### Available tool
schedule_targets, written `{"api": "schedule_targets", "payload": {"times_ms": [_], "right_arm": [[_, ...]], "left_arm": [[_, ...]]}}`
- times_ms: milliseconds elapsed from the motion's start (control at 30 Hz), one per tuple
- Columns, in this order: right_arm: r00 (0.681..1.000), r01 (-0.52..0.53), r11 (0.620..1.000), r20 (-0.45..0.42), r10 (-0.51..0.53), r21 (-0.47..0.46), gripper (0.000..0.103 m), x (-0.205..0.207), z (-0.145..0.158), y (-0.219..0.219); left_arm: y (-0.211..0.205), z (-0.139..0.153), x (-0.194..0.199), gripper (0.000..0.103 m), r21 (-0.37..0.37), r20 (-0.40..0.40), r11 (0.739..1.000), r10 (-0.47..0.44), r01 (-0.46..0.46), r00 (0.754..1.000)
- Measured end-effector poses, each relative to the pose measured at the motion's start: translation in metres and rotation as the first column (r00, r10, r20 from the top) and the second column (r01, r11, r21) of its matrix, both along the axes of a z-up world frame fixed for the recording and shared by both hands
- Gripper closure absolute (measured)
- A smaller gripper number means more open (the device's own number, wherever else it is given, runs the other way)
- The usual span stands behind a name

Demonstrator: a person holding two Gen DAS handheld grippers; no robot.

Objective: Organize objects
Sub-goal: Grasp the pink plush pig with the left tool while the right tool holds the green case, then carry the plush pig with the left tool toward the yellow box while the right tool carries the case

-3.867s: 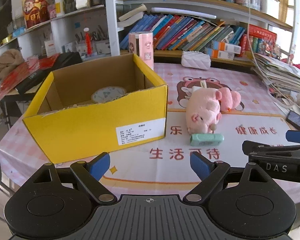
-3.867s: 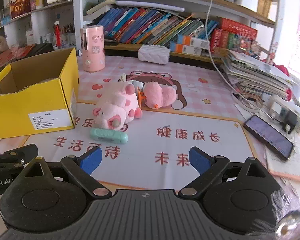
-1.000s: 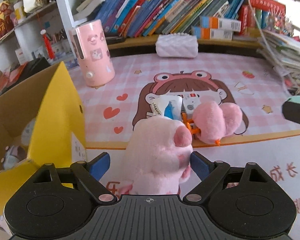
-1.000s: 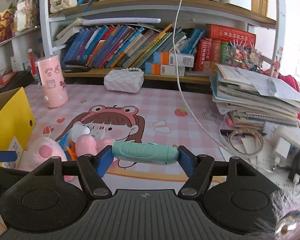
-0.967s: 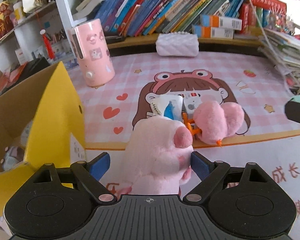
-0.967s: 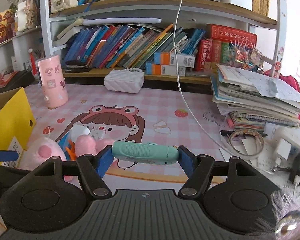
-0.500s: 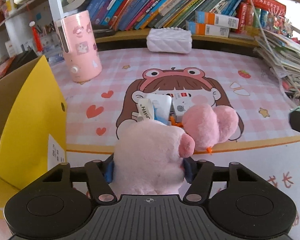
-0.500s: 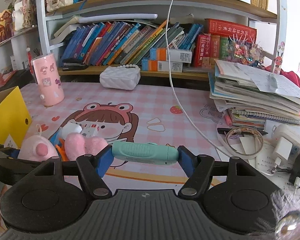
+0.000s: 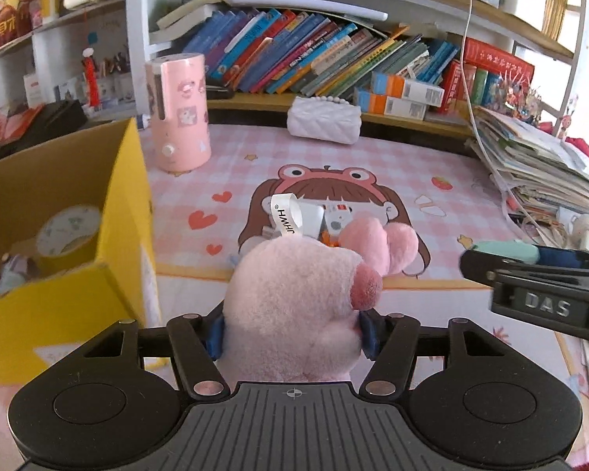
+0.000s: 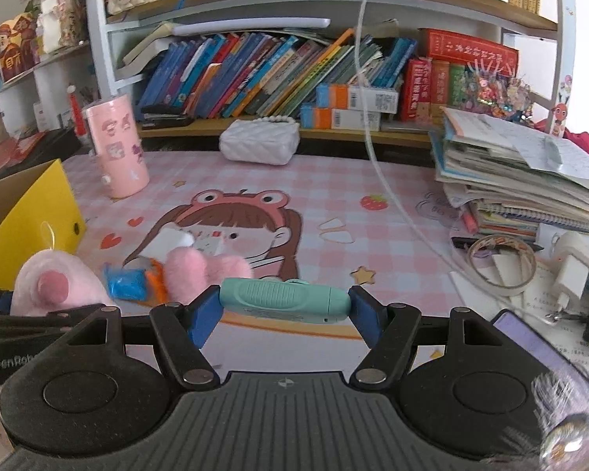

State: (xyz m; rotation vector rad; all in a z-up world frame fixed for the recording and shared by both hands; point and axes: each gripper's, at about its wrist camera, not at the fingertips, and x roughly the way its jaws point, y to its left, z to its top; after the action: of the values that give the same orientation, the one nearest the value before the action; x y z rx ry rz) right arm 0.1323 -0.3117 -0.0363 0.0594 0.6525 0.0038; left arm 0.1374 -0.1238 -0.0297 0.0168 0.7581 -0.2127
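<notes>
The pink plush pig (image 9: 294, 294) sits low in the centre of the left wrist frame, squeezed between the pads of my left gripper (image 9: 290, 329), which I have clamped on its soft body so it cannot slip. My right gripper (image 10: 284, 306) is closed end to end on the teal case (image 10: 284, 300), held crosswise at the lower middle of its frame. The yellow box (image 9: 110, 235) stands open at the left edge, some items already inside, so I judge both go there next. A second pink plush (image 9: 381, 241) and small packets (image 9: 314, 218) lie on the desk (image 9: 373, 165) behind.
</notes>
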Motion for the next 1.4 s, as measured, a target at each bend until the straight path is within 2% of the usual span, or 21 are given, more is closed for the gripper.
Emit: {"api": "schedule_targets", "payload": {"times_ms": [267, 867, 1400], "right_arm": [[0.999, -0.037, 0.999, -0.032, 0.037, 0.0, 0.036, -0.014, 0.002, 0.038], [0.989, -0.139, 0.99, -0.05, 0.139, 0.002, 0.036, -0.079, 0.006, 0.15], [0.978, -0.204, 0.979, -0.045, 0.205, 0.013, 0.036, -0.124, 0.002, 0.223]], "left_arm": [[0.035, 0.011, -0.032, 0.042, -0.011, 0.046, 1.0, 0.011, -0.011, 0.999], [0.145, 0.015, -0.109, 0.042, -0.022, 0.04, 0.992, 0.124, -0.123, 0.992], [0.21, 0.02, -0.154, 0.042, -0.026, 0.068, 0.985, 0.175, -0.173, 0.982]]}}
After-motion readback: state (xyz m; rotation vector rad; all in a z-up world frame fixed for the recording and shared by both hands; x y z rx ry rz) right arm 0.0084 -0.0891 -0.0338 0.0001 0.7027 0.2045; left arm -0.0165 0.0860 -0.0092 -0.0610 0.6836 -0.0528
